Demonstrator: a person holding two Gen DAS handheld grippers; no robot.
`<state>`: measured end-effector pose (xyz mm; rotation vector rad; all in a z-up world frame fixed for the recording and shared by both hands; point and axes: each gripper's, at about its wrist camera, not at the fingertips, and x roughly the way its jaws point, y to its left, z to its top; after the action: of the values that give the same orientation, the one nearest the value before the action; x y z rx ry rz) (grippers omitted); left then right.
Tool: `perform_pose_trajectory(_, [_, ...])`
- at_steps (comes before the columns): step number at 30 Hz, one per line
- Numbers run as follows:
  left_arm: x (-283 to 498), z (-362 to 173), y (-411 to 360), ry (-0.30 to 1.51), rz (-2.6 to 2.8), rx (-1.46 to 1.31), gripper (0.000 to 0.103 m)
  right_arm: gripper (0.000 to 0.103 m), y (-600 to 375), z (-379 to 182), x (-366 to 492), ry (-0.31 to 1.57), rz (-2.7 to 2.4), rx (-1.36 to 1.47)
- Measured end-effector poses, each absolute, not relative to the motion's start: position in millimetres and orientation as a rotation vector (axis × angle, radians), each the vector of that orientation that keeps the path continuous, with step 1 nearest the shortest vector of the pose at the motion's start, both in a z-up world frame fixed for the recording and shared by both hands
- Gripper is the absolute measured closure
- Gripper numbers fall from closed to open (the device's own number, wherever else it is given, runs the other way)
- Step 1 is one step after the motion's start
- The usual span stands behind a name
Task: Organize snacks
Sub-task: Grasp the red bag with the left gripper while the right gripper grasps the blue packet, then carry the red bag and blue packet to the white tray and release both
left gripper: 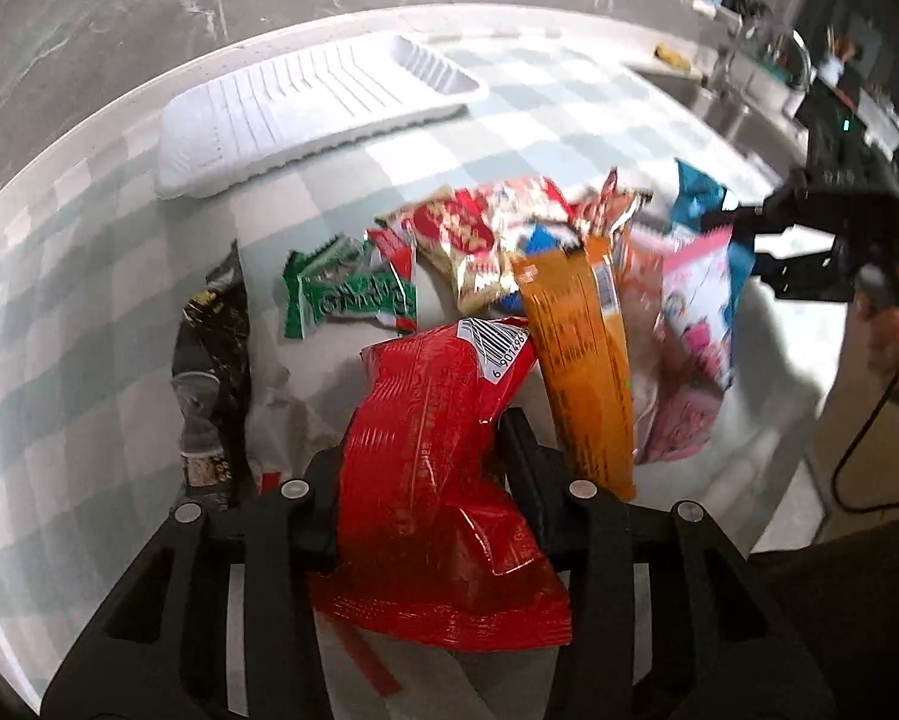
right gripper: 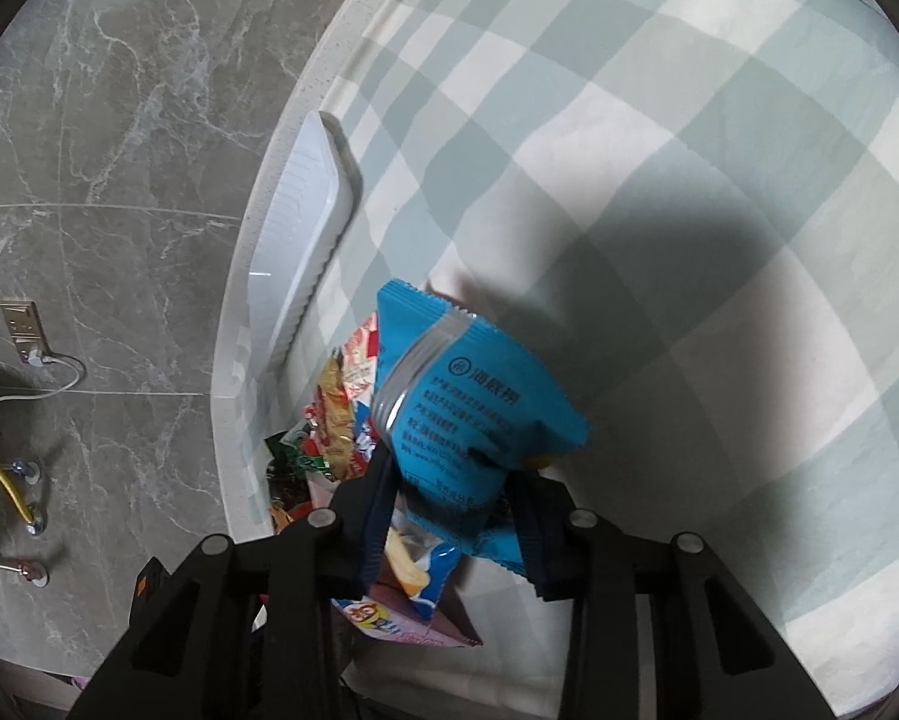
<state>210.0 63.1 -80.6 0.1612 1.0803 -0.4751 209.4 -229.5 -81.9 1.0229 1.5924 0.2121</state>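
Each tongs pinching one snack pack above the checked desk (left gripper: 119, 228)

Left tongs (left gripper: 419, 480) pinch a crinkled red packet (left gripper: 431, 480), barcode up; right tongs (right gripper: 449, 504) pinch a blue packet (right gripper: 473, 396), angled down over the snack pile (left gripper: 509, 252) near the white tray (left gripper: 305, 114).

A green-and-white checked tablecloth (left gripper: 539, 96) covers the round table. Grey marble floor (right gripper: 119, 150) spreads beyond its edge, with a wall socket (right gripper: 22, 324) and a white cable (right gripper: 59, 372) plugged in. Far off, a sink faucet (left gripper: 800, 57).
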Motion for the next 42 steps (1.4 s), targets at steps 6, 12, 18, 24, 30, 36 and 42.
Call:
perform_pose_trajectory(6, [223,-50,79,1.033,-0.484,0.055,0.063,0.065,-230,-70,229,1.556,0.246,1.021])
perform_pose_trajectory(12, [248,-26,97,0.996,-0.494,-0.051,0.063,0.065,-218,-56,264,1.521,0.322,0.983])
perform_pose_trajectory(18, [276,-9,115,0.968,-0.484,-0.118,0.063,0.065,-200,-46,297,1.509,0.383,0.944])
perform_pose_trajectory(24, [313,7,130,0.938,-0.477,-0.157,0.063,0.065,-178,-37,333,1.507,0.447,0.885])
perform_pose_trajectory(30, [356,18,141,0.913,-0.464,-0.188,0.063,0.065,-156,-36,368,1.516,0.482,0.830])
perform_pose_trajectory(36, [401,13,147,0.919,-0.438,-0.205,0.063,0.065,-133,-50,405,1.548,0.511,0.775])
perform_pose_trajectory(42, [443,-8,154,0.948,-0.412,-0.229,0.063,0.064,-116,-71,436,1.581,0.521,0.738])
